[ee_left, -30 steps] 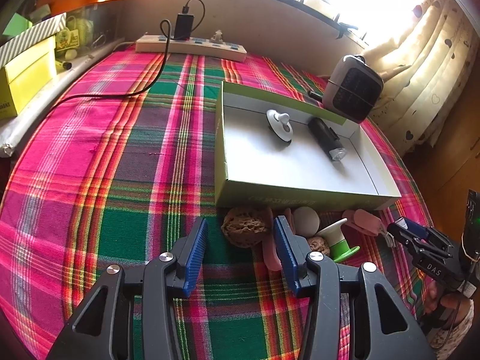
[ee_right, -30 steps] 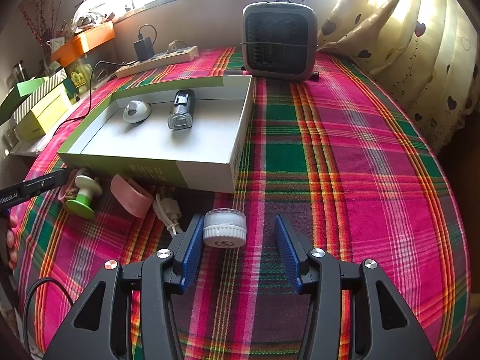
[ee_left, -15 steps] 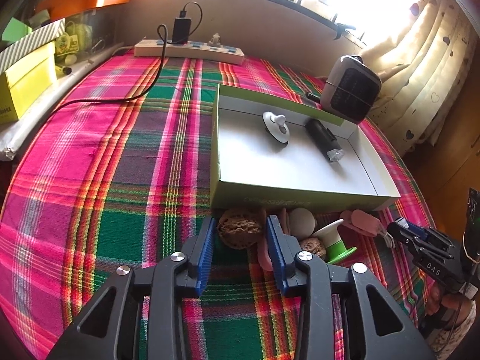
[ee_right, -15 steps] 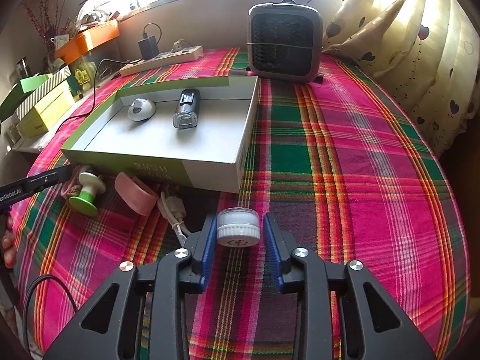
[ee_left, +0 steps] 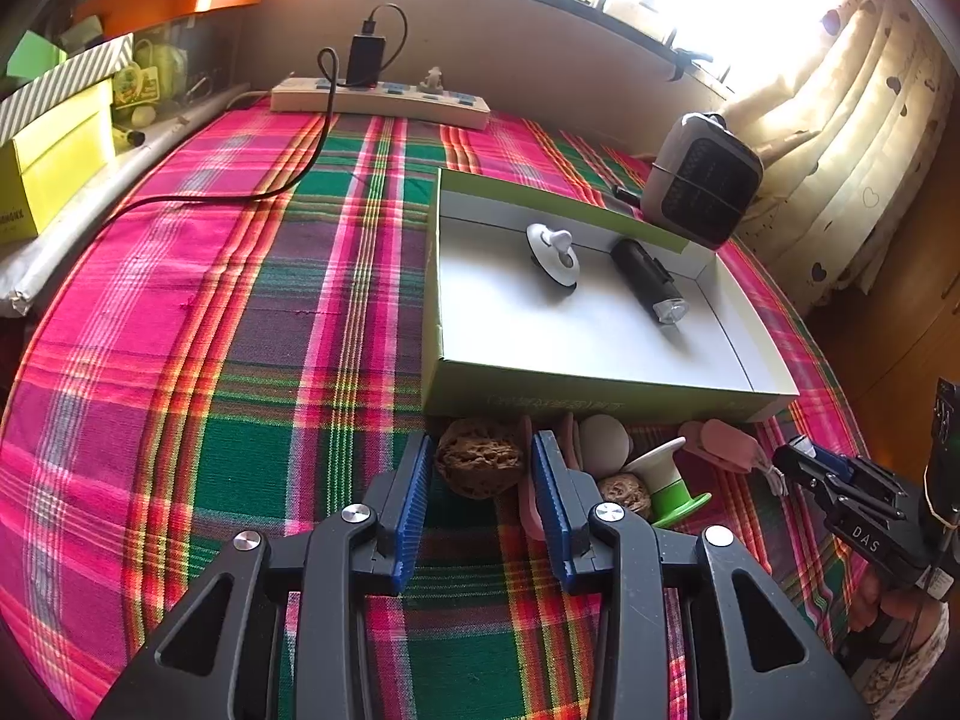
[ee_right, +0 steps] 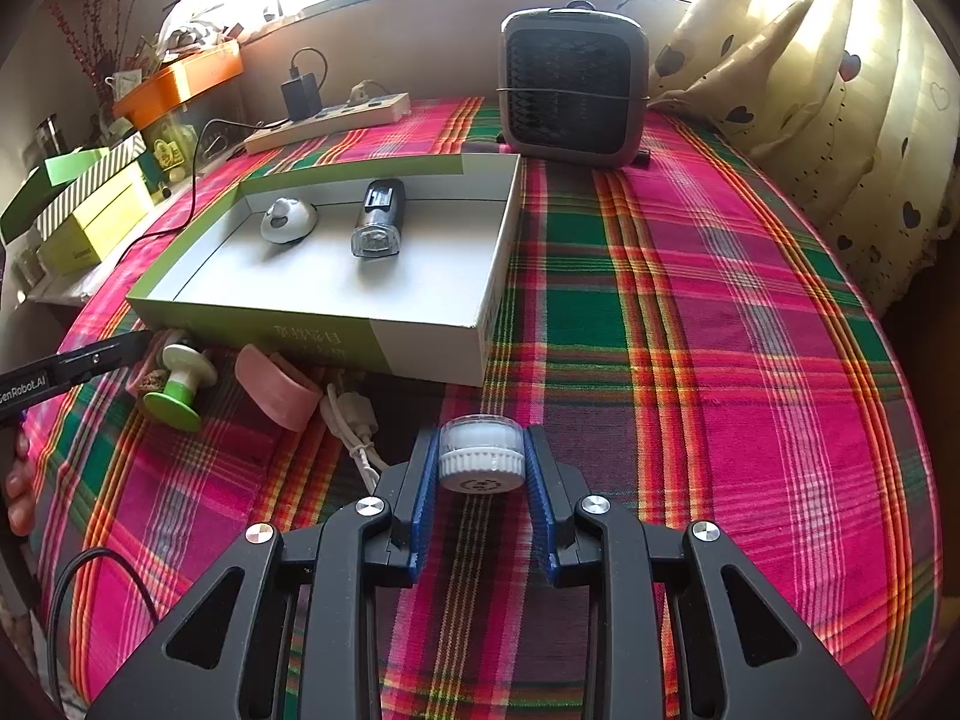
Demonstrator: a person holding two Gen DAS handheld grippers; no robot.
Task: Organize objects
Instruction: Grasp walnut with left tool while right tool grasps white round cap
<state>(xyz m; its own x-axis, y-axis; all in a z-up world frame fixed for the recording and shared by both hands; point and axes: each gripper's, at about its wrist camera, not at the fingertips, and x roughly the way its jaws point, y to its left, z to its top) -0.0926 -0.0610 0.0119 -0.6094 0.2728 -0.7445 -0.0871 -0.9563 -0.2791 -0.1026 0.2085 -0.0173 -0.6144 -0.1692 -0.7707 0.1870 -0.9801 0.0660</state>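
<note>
Left gripper (ee_left: 480, 468) closed on a big walnut (ee_left: 479, 463) lying on the plaid cloth (ee_left: 252, 324), just in front of the green tray (ee_left: 576, 399). Right gripper (ee_right: 480, 459) clamped on a small white jar (ee_right: 480, 457), near the tray's front corner, beside a white cable (ee_right: 354, 420).

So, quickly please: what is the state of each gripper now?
Left gripper: closed on the large walnut.
Right gripper: closed on the small white jar.
</note>
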